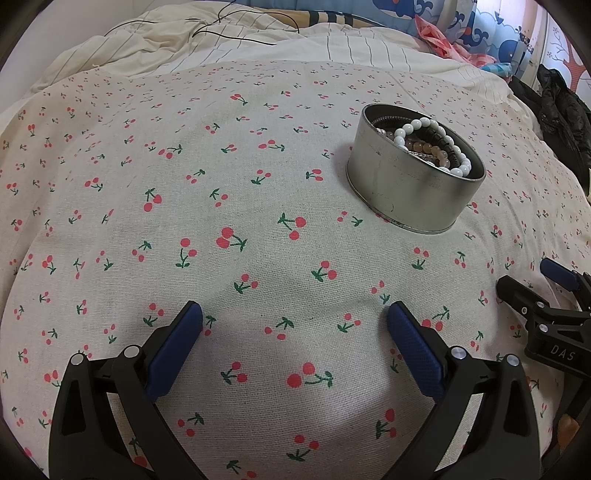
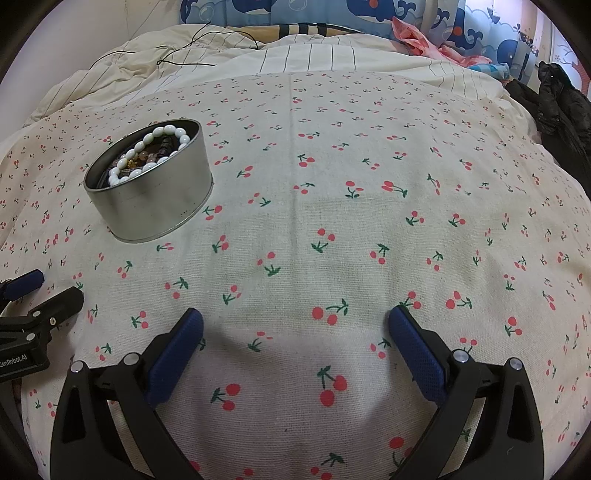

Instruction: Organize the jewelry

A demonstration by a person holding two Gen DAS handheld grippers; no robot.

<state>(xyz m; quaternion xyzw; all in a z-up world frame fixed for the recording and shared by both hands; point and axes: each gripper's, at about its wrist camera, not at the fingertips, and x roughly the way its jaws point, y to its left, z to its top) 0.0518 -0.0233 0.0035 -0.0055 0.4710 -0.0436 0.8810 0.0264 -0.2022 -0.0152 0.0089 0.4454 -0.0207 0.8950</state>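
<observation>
- Left wrist view: left hand-held gripper [image 1: 294, 317], black frame with blue textured pads, jaws spread wide, nothing between them. It sits low over the cream cloth printed with red cherries and green stems [image 1: 229, 206] that covers the bed.
- Round, short, brushed-metal tin [image 1: 410, 181], no lid on it, stands upright on the cherry cloth ahead and to the right of the left gripper, well apart from it.
- In the tin: white round-bead bracelet [image 1: 436, 142] lying on top along the far and right rim, a strand of dark black beads [image 1: 441, 138] just inside it, and pale peach translucent beads [image 1: 424, 147] beneath. Deeper contents too dark to make out.
- Right hand-held gripper [image 1: 532, 280] enters at the right edge, on the cloth near the tin but not touching it; its jaws look parted, with nothing in them.
- Far side: cream pinstriped duvet [image 1: 332, 48] with a thin black cable [image 1: 236, 22] lying on it, and a black puffy jacket [image 1: 561, 107] at the right.
- Right wrist view: right hand-held gripper [image 2: 295, 323] shown wide open and empty above the cherry cloth [image 2: 332, 206].
- The tin [image 2: 155, 192] stands ahead-left, well clear of the fingers; white bracelet [image 2: 147, 147] looped across the top of the contents.
- Left gripper's tips [image 2: 40, 291] show at the left edge, below the tin, parted and not touching it.
- Blue whale-print fabric [image 2: 332, 11] along the far edge.
</observation>
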